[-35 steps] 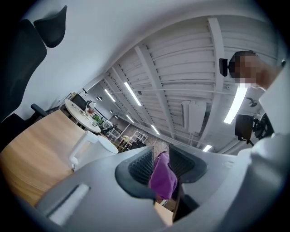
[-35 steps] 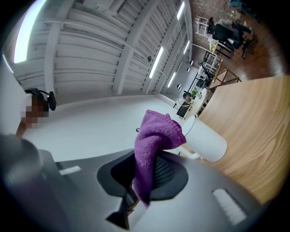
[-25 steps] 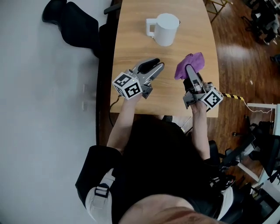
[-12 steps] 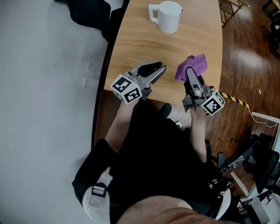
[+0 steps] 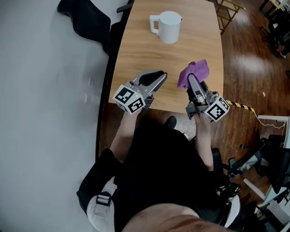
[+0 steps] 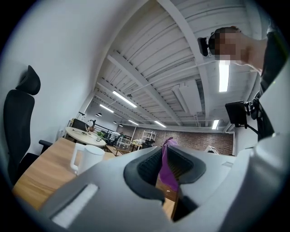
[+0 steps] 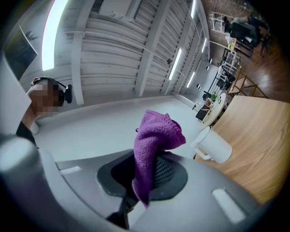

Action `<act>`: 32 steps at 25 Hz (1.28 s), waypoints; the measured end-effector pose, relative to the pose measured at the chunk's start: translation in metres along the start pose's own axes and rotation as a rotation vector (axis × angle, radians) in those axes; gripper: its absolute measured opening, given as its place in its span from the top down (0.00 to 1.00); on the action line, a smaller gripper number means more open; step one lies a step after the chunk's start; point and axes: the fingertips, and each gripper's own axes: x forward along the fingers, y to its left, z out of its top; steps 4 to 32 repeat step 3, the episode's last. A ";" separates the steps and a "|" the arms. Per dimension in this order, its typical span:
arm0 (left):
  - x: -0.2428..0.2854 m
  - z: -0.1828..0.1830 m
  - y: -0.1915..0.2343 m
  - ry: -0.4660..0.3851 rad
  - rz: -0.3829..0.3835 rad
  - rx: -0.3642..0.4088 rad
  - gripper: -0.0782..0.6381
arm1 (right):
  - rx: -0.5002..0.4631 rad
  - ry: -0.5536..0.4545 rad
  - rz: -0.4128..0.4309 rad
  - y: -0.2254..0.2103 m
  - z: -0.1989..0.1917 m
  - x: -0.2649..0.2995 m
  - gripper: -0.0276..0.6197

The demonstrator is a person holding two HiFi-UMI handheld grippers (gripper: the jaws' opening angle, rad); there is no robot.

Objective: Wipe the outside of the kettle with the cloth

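Note:
The white kettle (image 5: 168, 26) stands upright at the far end of the wooden table (image 5: 136, 50), handle to its left. It also shows in the left gripper view as the kettle (image 6: 88, 157) and in the right gripper view as the kettle (image 7: 216, 147). My right gripper (image 5: 192, 80) hovers over the table's near right part, shut on the purple cloth (image 5: 194, 72), which sticks up out of the jaws as a knitted cloth (image 7: 156, 136). My left gripper (image 5: 157, 76) hangs beside it on the left, open and holding nothing. Through its gap I see the cloth (image 6: 170, 147) beyond. Both grippers are well short of the kettle.
A black office chair (image 5: 84, 18) stands off the table's far left corner and a wooden chair (image 5: 226, 9) off its far right. Yellow-black tape (image 5: 240, 105) lies on the wooden floor at the right. The person's body is against the table's near edge.
Both grippers have drawn back a little toward the table's near edge, away from the kettle. The left gripper has rolled slightly. The cloth stays in the right gripper's jaws.

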 end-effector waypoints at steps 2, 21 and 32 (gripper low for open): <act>-0.012 0.010 0.001 0.003 -0.016 0.016 0.49 | -0.003 -0.002 -0.034 0.004 -0.009 0.005 0.88; -0.018 0.015 0.002 0.005 -0.022 0.023 0.49 | -0.002 -0.001 -0.065 0.002 -0.015 0.005 0.88; -0.018 0.015 0.002 0.005 -0.022 0.023 0.49 | -0.002 -0.001 -0.065 0.002 -0.015 0.005 0.88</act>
